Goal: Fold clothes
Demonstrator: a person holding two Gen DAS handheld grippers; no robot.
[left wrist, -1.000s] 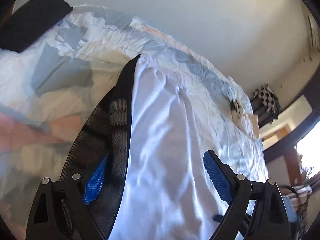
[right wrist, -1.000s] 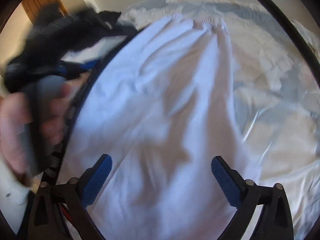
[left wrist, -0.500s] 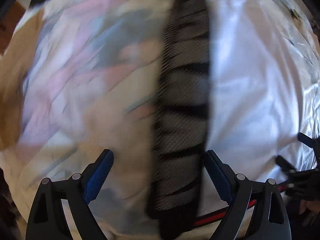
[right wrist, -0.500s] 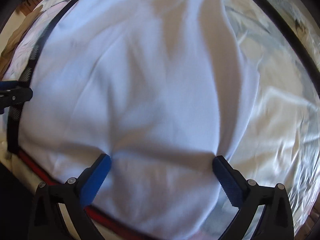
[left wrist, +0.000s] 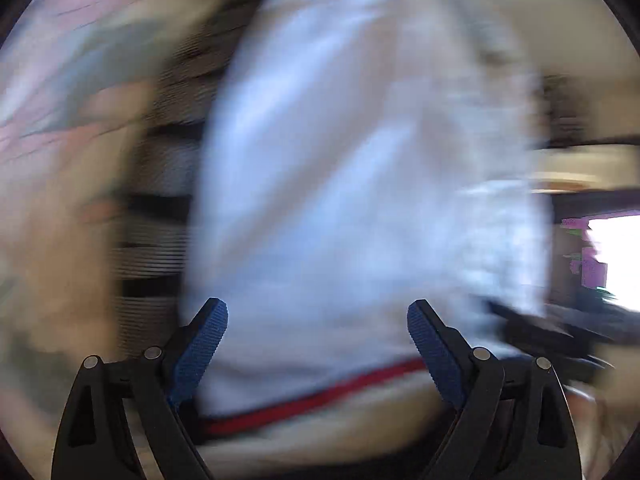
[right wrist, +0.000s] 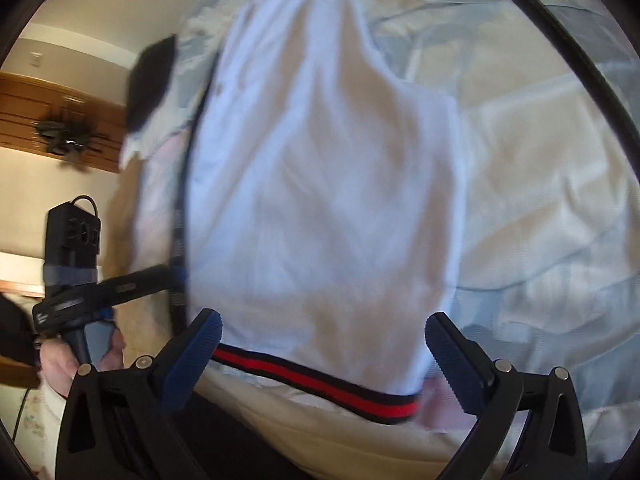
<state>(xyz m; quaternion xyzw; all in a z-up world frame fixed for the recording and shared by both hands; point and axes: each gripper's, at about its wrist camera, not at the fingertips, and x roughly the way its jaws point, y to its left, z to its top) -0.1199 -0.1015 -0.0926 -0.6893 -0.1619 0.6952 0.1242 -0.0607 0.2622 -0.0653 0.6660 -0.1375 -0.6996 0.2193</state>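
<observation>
Your right tool (right wrist: 323, 346) is spread wide with nothing between its blue pads, poised over the white fabric garment (right wrist: 328, 184) with a black mesh side stripe and a red-and-black hem band (right wrist: 320, 380). That garment lies spread on the bed's crumpled pale patterned sheet (right wrist: 540, 184). Your left tool (left wrist: 318, 338) also stands wide and empty; its view is badly blurred, showing the same white garment (left wrist: 360, 184) ahead. A black cloth (right wrist: 154, 80) lies further up the bed.

Around you: a plain cream wall (right wrist: 80, 28), a brown wooden panel (right wrist: 24, 116) (some dark ornament hangs on it), and a glaring bright window (left wrist: 616, 256) to your right.
</observation>
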